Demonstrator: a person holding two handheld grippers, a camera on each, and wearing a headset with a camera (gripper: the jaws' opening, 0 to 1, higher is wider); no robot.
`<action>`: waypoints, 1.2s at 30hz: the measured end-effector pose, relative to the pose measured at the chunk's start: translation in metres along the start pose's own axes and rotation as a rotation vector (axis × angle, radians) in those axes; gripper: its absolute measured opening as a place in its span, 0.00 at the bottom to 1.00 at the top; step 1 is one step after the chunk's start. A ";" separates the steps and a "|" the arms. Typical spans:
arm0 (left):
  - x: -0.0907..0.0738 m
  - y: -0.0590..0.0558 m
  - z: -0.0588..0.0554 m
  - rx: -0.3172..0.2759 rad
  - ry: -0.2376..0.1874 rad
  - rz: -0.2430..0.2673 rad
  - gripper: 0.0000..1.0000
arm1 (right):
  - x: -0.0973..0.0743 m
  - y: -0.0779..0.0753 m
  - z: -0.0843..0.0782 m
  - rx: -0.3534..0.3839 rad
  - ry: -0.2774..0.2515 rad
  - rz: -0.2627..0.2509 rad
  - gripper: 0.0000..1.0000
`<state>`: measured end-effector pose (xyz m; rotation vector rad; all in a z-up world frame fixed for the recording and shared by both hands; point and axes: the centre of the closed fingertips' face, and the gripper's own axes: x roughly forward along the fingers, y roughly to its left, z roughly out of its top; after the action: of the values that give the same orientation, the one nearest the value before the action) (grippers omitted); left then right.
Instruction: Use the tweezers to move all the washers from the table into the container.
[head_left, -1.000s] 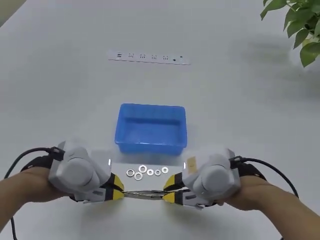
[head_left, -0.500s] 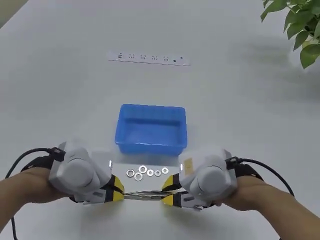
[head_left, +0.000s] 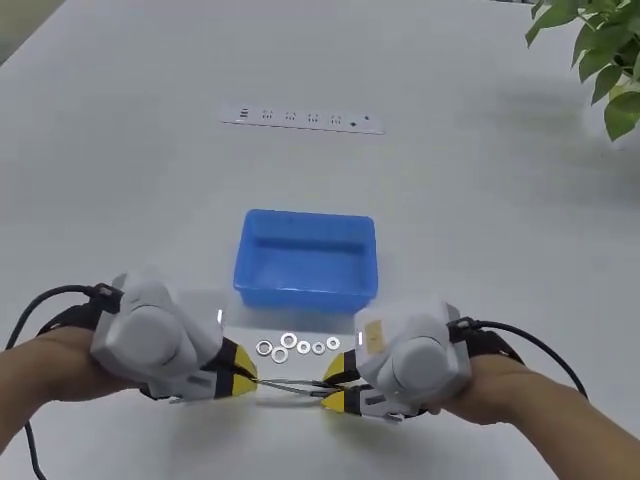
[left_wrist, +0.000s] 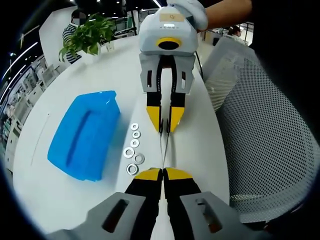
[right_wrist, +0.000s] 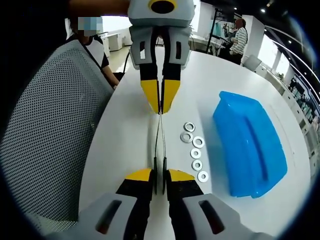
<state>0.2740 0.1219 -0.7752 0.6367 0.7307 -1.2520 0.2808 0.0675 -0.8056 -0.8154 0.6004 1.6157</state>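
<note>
At the near edge of a white worktop (head_left: 480, 200), the left hand-held gripper (head_left: 243, 368) is held with its yellow-tipped jaws pressed together on one end of the tweezers (head_left: 290, 388). The tweezers are stretched across to the right hand-held gripper (head_left: 335, 388), whose jaws are likewise clamped on the other end. Six washers (head_left: 288, 341) are laid in a loose row on the worktop just beyond the tweezers, between the two hand-held grippers. The blue container (head_left: 307, 255) is set just behind the washers, near the middle of the worktop. A white power strip (head_left: 303, 118) is seen well beyond it, and the leaves of a green plant (head_left: 590, 50) are caught at the far right corner.
</note>
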 end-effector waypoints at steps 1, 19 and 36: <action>-0.001 0.000 0.001 0.003 -0.003 0.001 0.06 | 0.000 0.000 0.000 0.002 -0.002 -0.001 0.12; -0.022 -0.004 0.041 0.037 -0.064 -0.022 0.05 | -0.006 0.001 0.008 0.028 -0.035 -0.008 0.10; -0.037 -0.005 0.078 0.069 -0.151 -0.012 0.05 | -0.006 -0.004 0.026 0.031 -0.105 -0.042 0.09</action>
<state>0.2743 0.0831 -0.6977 0.5880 0.5690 -1.3253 0.2800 0.0843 -0.7843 -0.7113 0.5296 1.5962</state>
